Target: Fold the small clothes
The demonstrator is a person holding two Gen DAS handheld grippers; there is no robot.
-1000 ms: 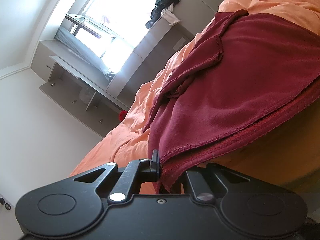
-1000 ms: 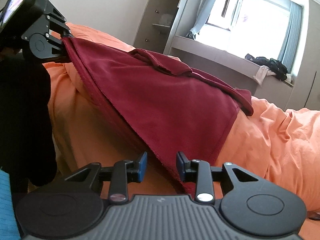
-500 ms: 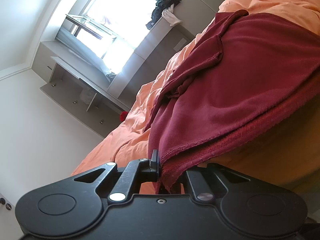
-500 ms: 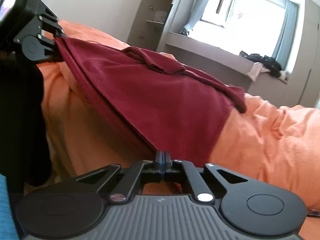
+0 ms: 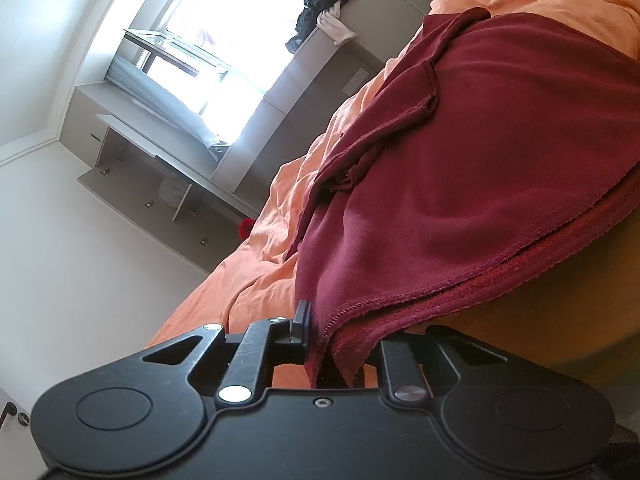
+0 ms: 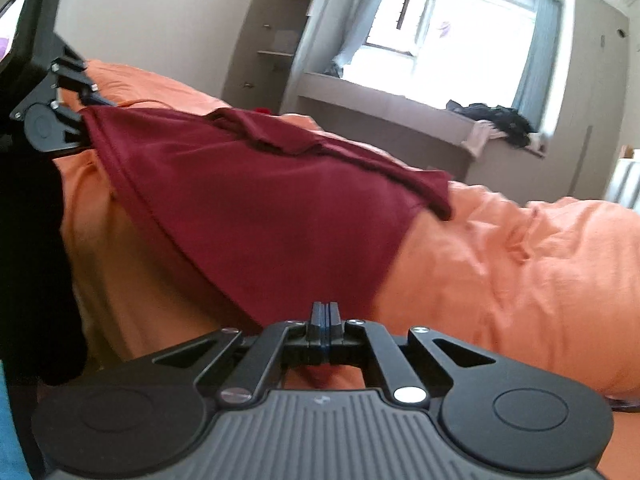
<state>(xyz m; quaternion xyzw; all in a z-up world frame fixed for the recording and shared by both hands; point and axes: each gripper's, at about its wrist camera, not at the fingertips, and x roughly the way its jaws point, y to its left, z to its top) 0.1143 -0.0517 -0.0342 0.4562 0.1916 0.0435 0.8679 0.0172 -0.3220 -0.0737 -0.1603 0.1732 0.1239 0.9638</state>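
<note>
A dark red garment (image 5: 460,184) lies spread on an orange bed cover (image 5: 264,256). My left gripper (image 5: 320,332) is shut on one near corner of its hem; only the left finger shows, cloth covers the other. In the right wrist view the garment (image 6: 260,196) stretches from the left gripper (image 6: 76,128) at the upper left down to my right gripper (image 6: 325,320), whose fingers are shut on the other near corner. The hem between the two grippers is lifted off the bed cover (image 6: 520,264).
A window ledge (image 6: 400,108) with a pile of dark and white clothes (image 6: 500,124) runs behind the bed. An open cabinet with shelves (image 6: 276,40) stands at the wall. A small red object (image 5: 246,226) lies at the bed's far edge.
My right gripper went from open beside the hem to shut on the garment corner, then lifted it. The left gripper kept its hold and barely moved.
</note>
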